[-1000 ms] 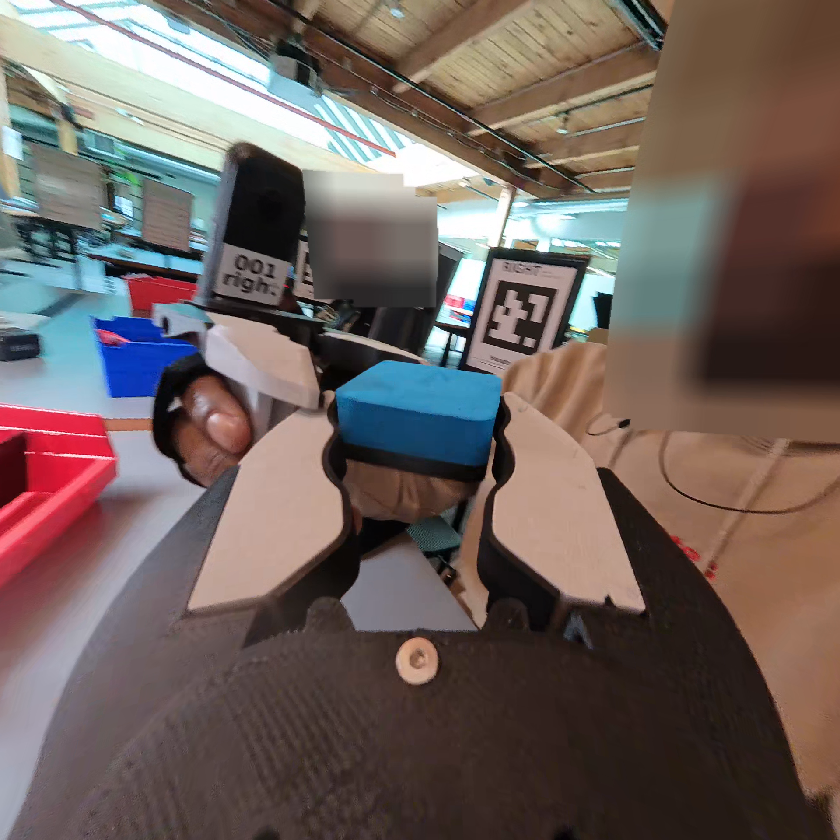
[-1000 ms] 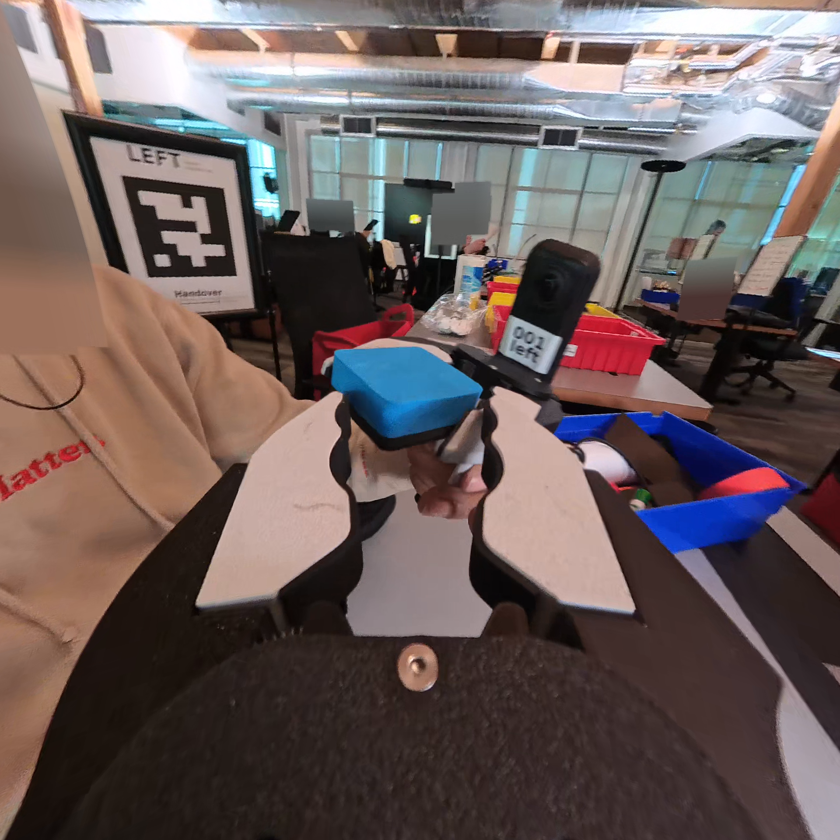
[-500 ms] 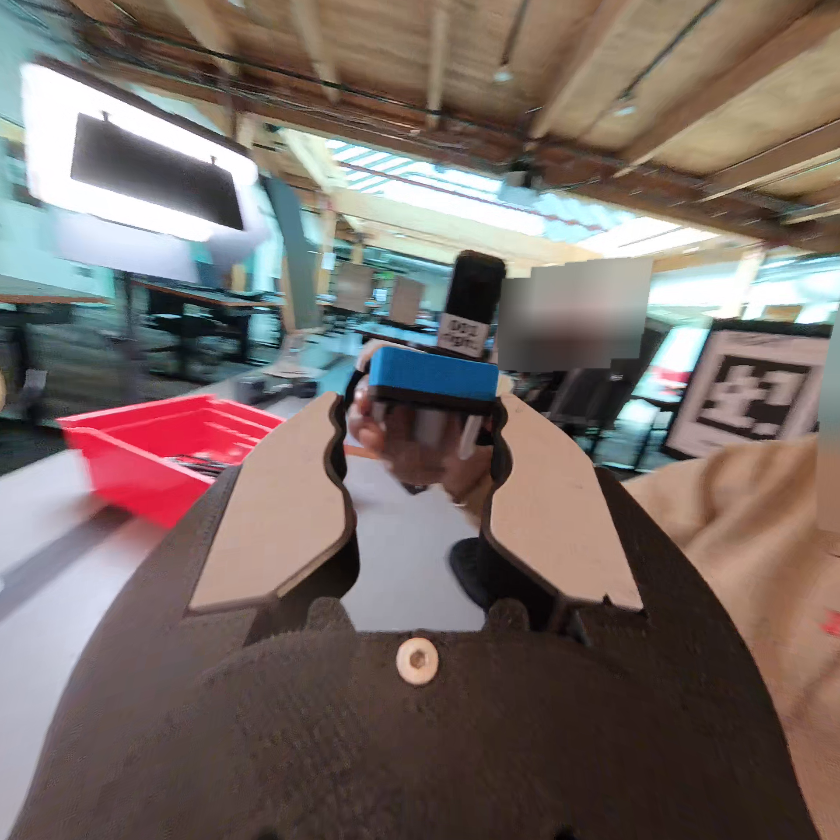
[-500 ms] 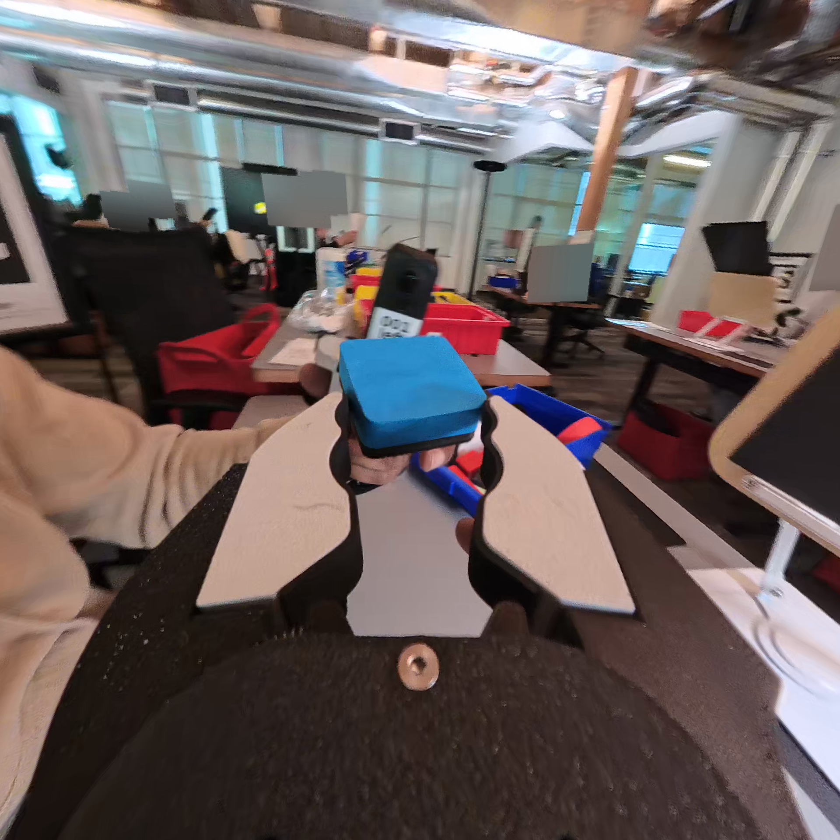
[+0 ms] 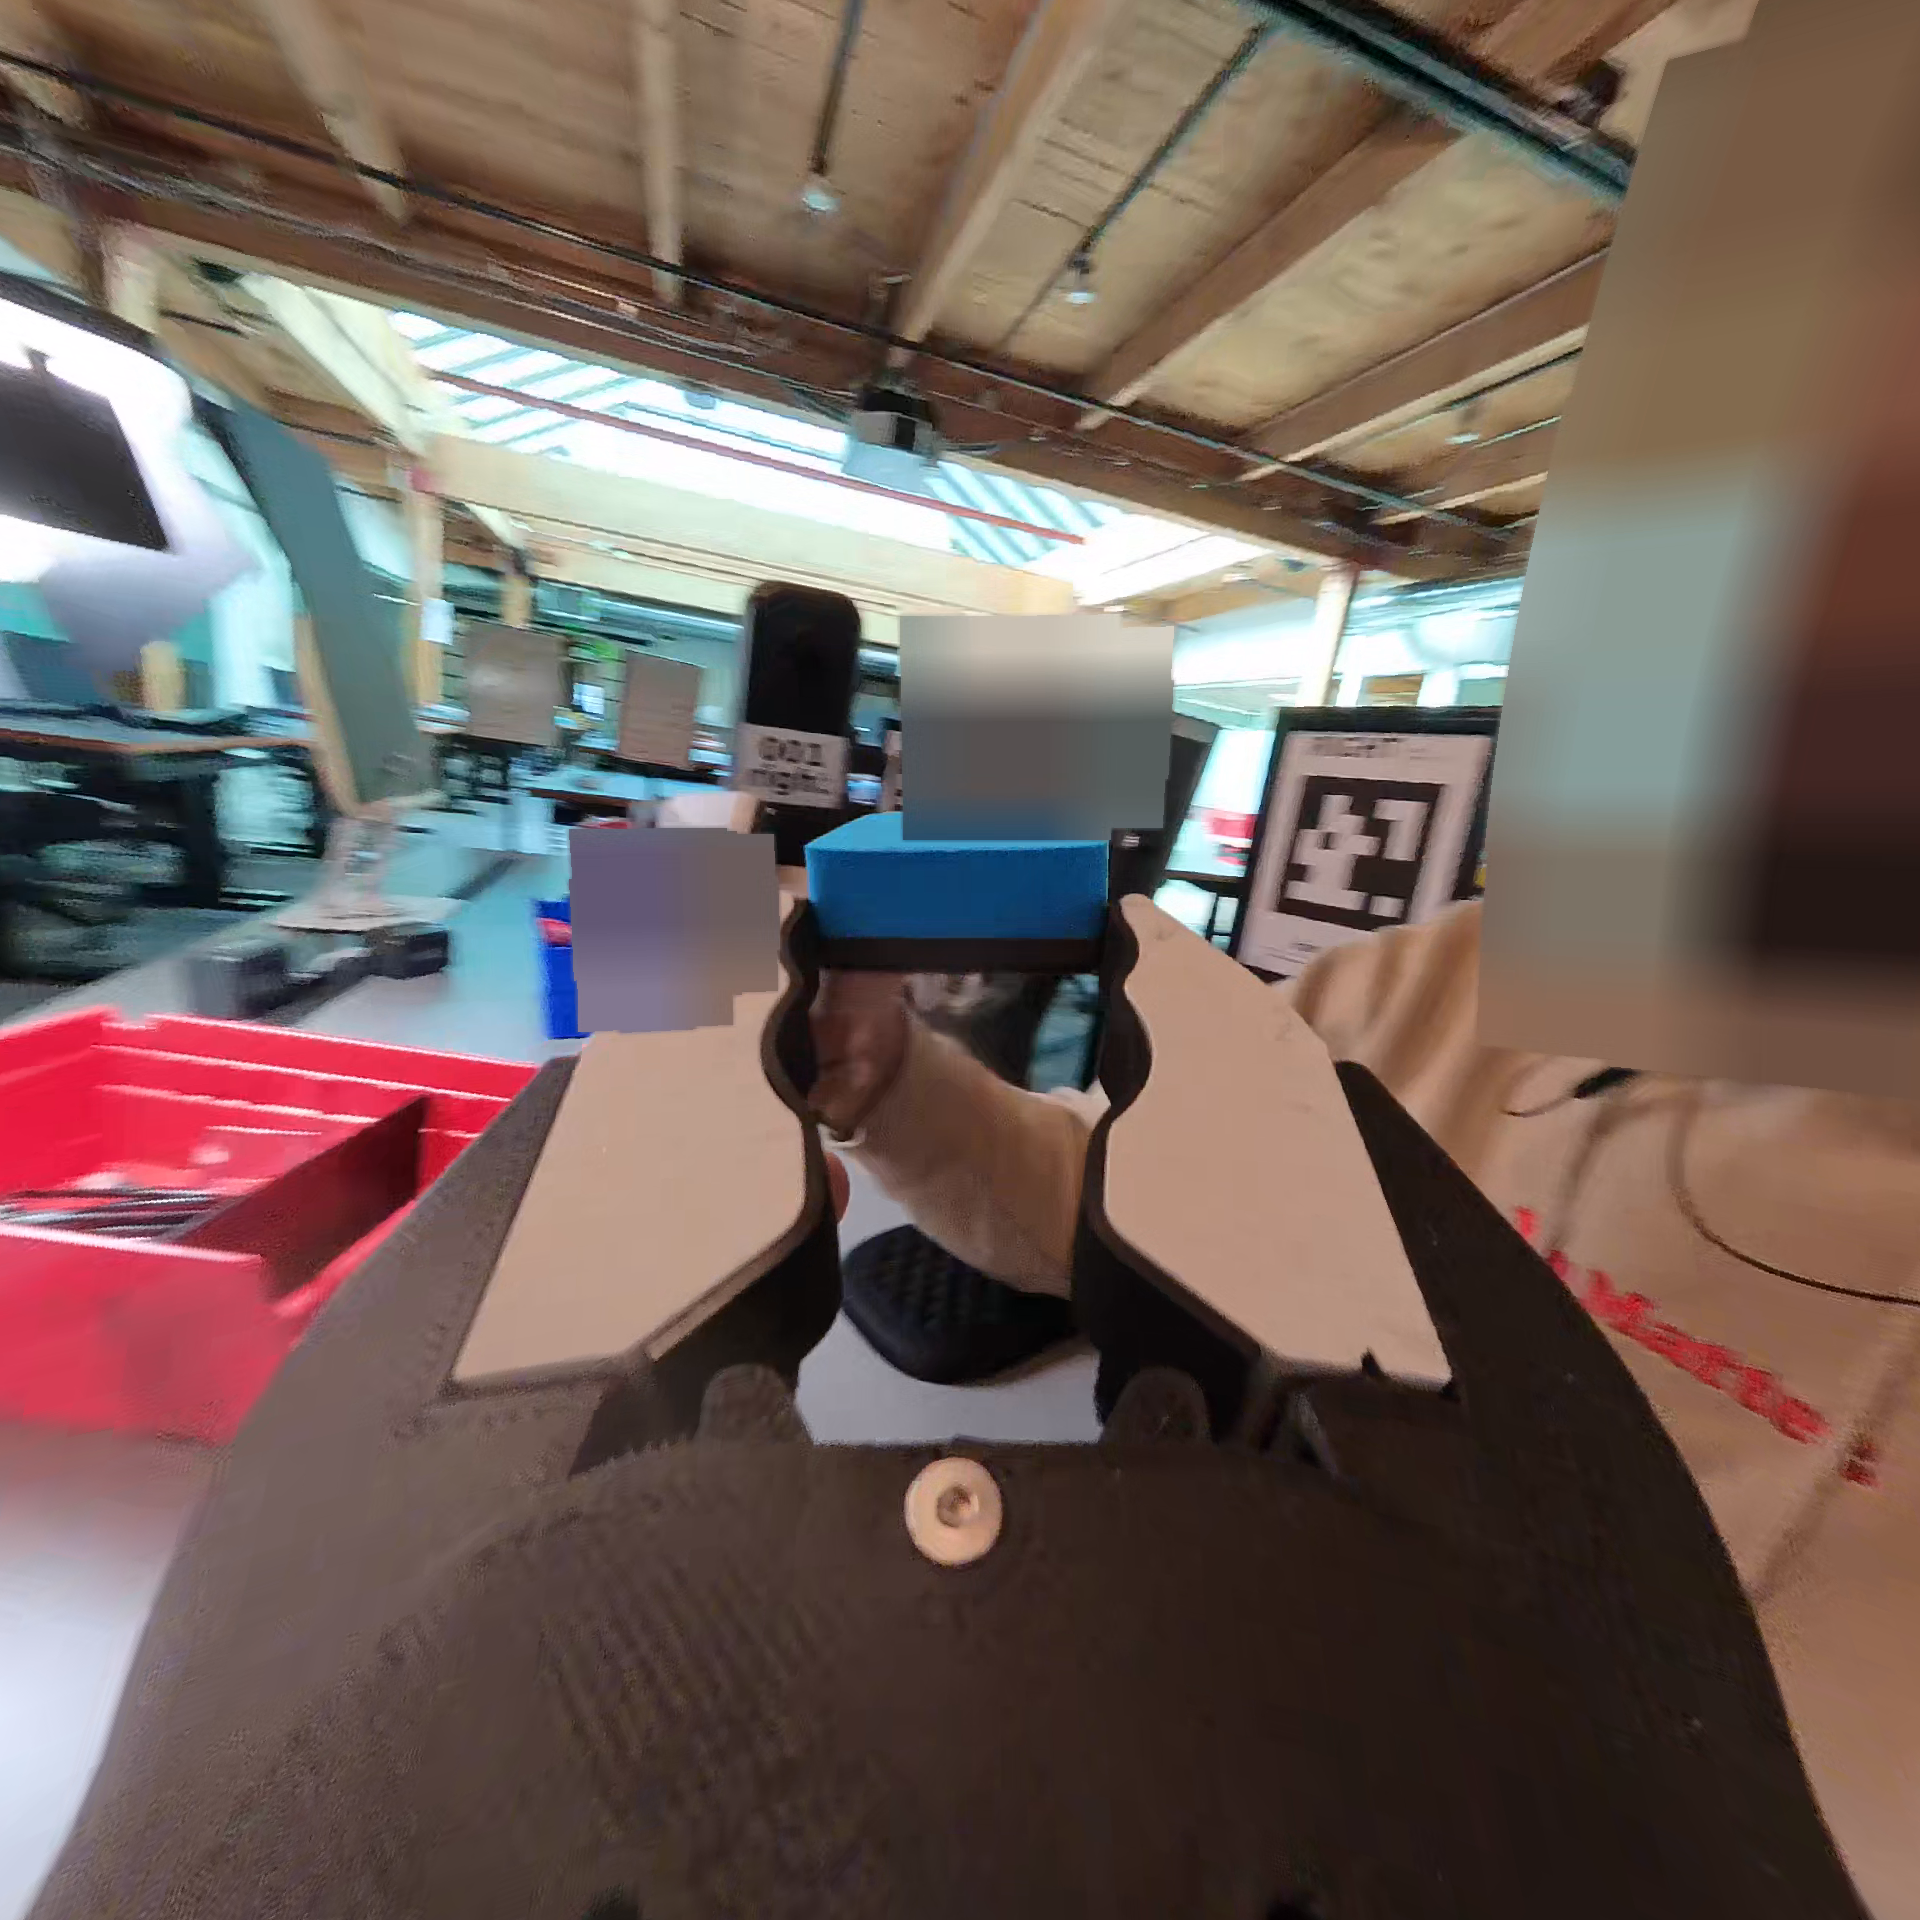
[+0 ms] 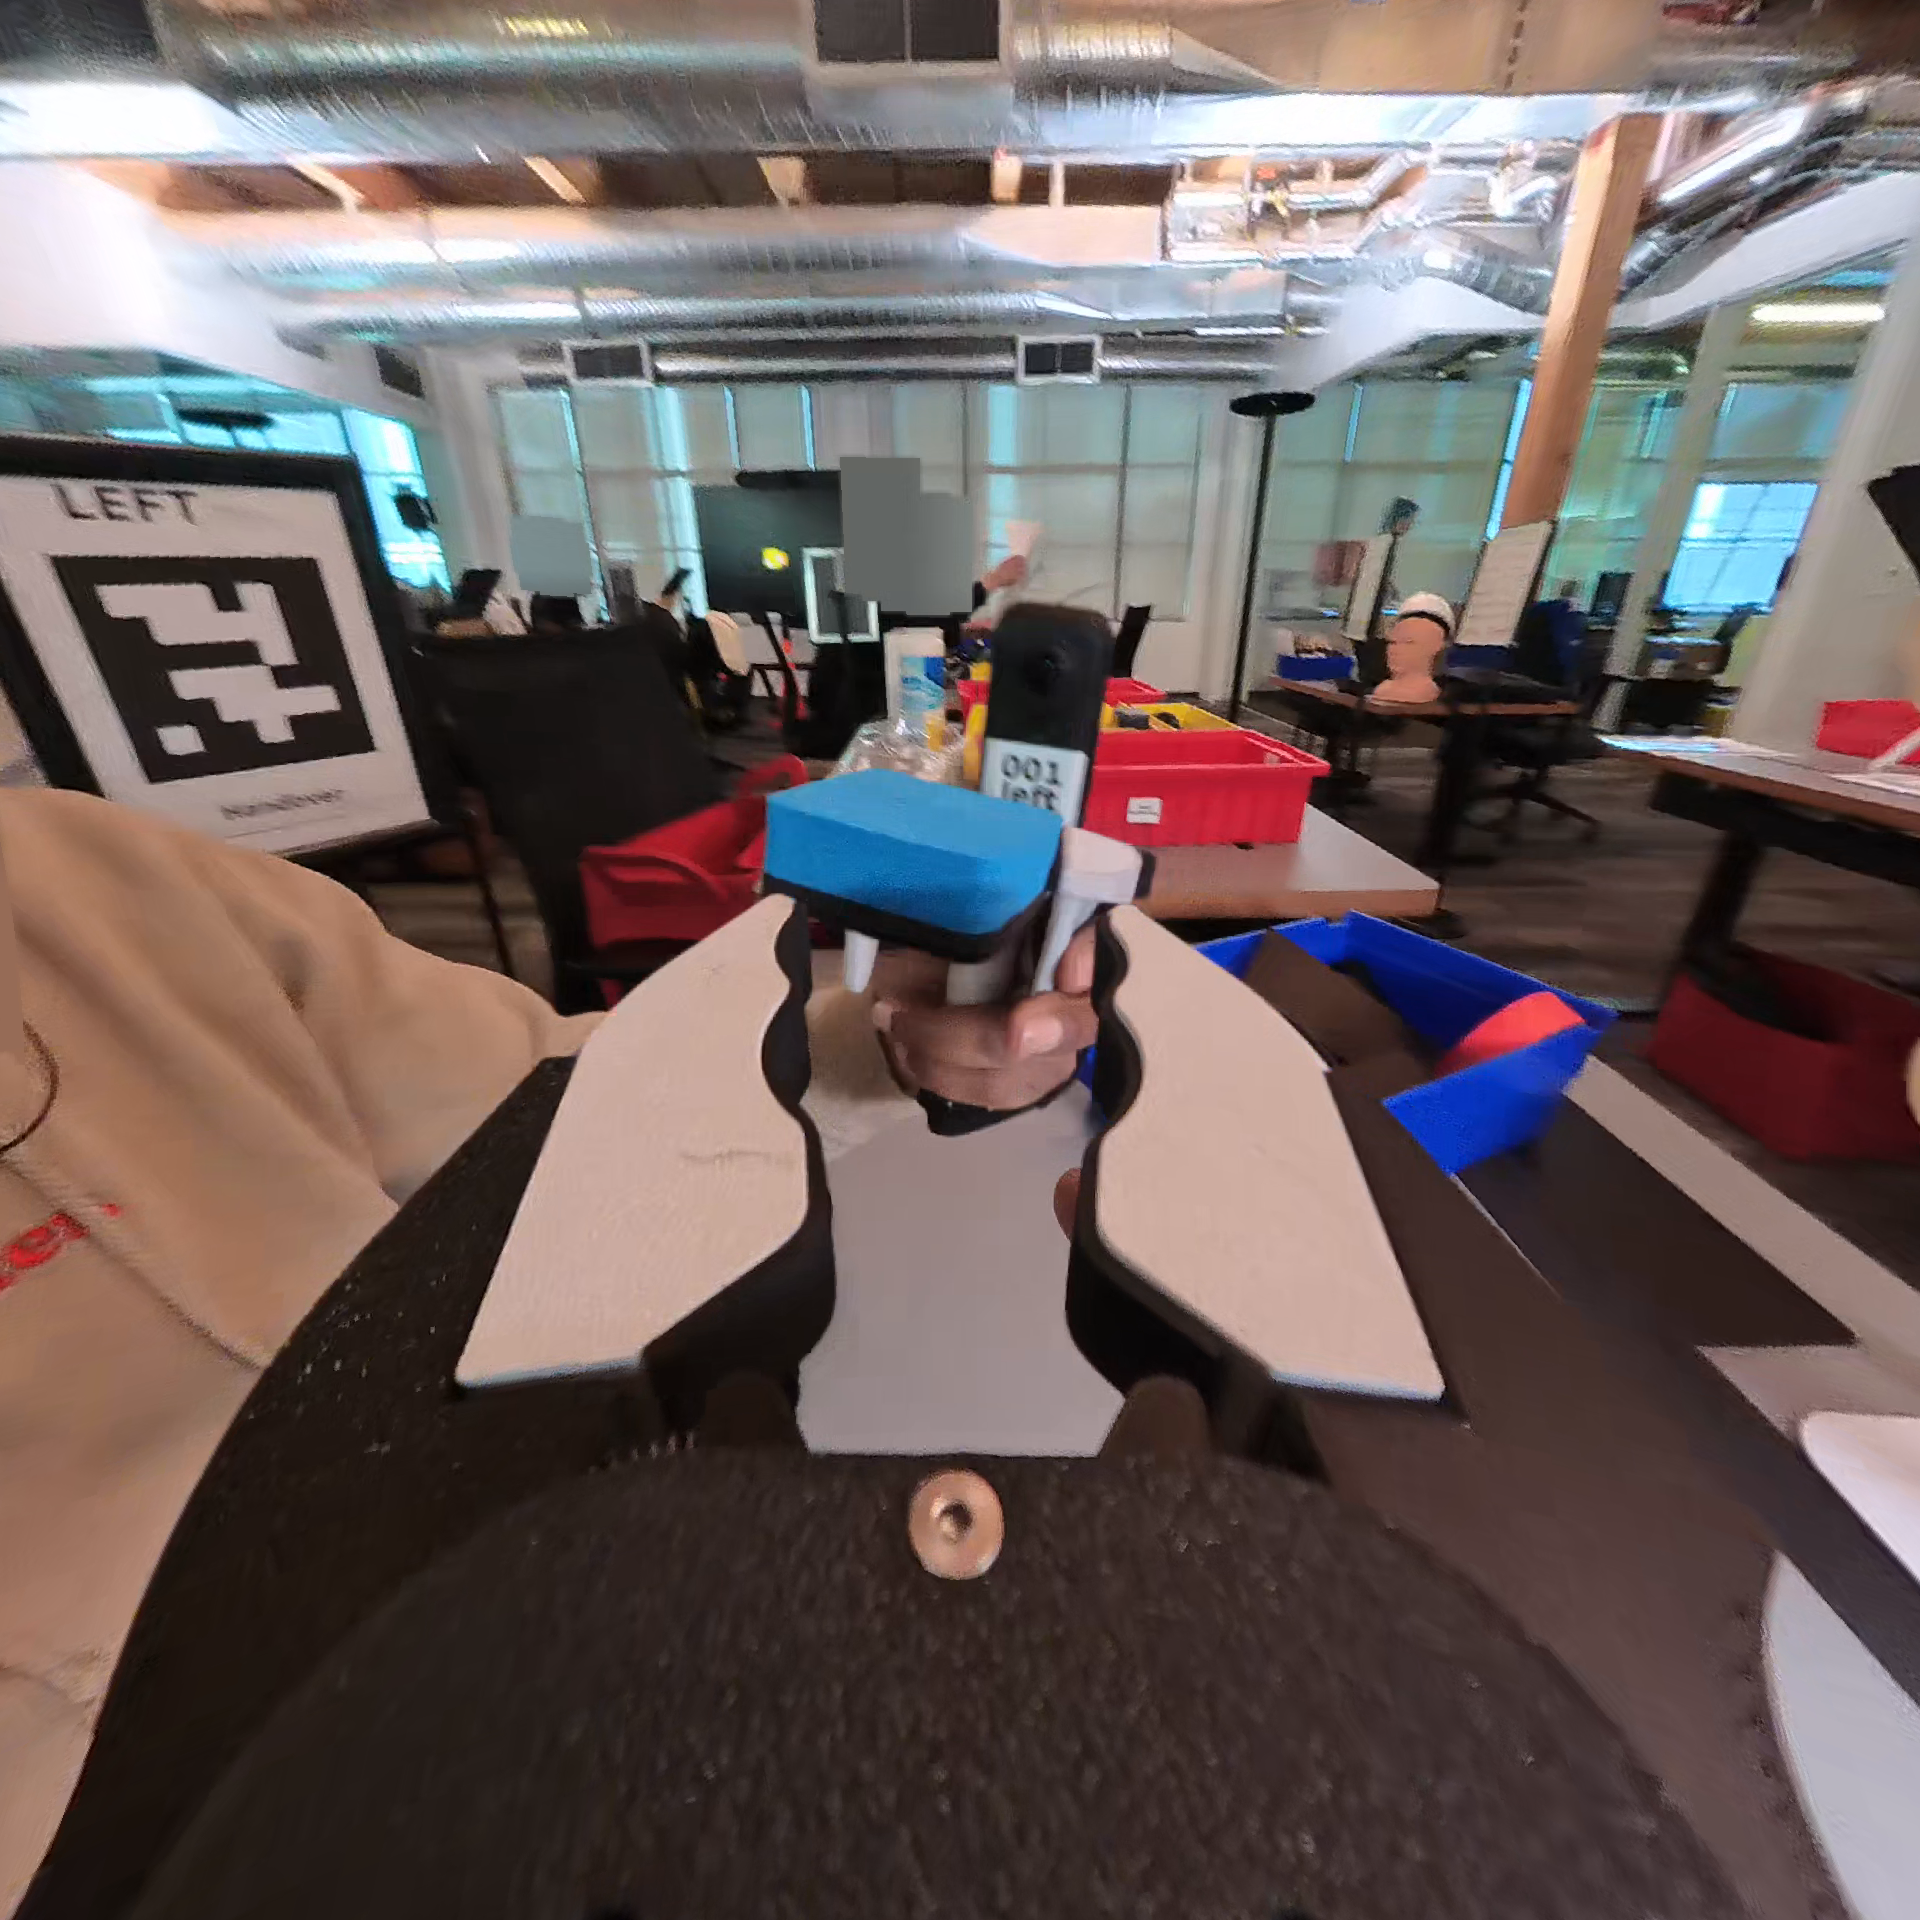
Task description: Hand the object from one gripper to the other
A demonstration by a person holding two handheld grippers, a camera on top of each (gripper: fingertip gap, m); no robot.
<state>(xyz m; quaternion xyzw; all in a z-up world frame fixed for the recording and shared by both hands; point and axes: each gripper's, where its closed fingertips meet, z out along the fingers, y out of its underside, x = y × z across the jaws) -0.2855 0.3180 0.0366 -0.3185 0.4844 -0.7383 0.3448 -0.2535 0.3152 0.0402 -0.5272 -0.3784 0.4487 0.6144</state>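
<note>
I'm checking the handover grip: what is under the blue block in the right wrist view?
A black layer lines the blue block. Below, the left gripper shows white fingers and a hand. The block's underside and contact points are hidden.

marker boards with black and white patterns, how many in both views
2. One marker board at the right of the left wrist view, behind the person's shoulder; the other at the left of the right wrist view. Their patterns differ.
</note>
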